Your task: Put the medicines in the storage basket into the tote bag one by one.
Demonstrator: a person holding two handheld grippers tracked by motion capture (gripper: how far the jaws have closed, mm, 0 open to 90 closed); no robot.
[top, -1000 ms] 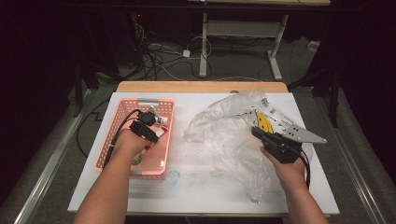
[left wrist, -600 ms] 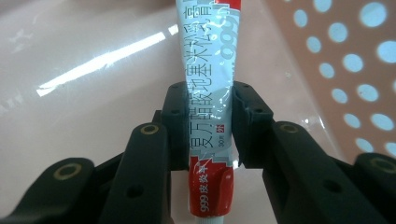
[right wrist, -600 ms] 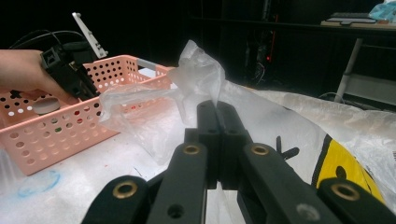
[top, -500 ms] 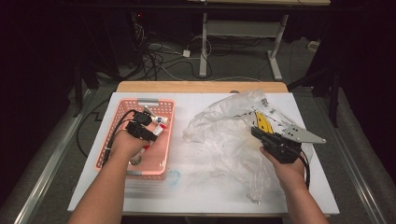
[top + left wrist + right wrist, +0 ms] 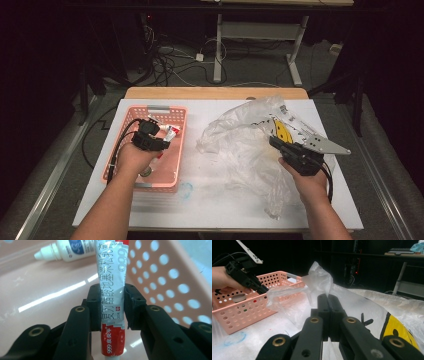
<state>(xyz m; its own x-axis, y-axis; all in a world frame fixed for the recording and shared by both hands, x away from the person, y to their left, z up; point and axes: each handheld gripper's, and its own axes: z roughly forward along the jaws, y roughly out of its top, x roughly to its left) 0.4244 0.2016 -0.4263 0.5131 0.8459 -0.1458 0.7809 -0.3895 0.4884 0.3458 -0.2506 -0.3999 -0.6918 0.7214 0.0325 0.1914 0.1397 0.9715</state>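
Left tongs (image 5: 110, 307) clamped on the red-and-white ointment tube (image 5: 112, 290), held over the pink perforated plastic basket (image 5: 172, 150) at 9 o'clock on the white surface (image 5: 210, 200). Right tongs (image 5: 328, 302) pinched together on the crinkled clear plastic bag (image 5: 240, 135) at 3 o'clock. Risk: the glossy tube could slip from the mid-body grip; the thin film could tear if tugged.

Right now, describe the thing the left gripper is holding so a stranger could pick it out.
Find the pink basket on the table's left side. Over it, the left gripper clamps a flat red-and-white ointment tube, unlike the round white dropper bottle lying behind it.
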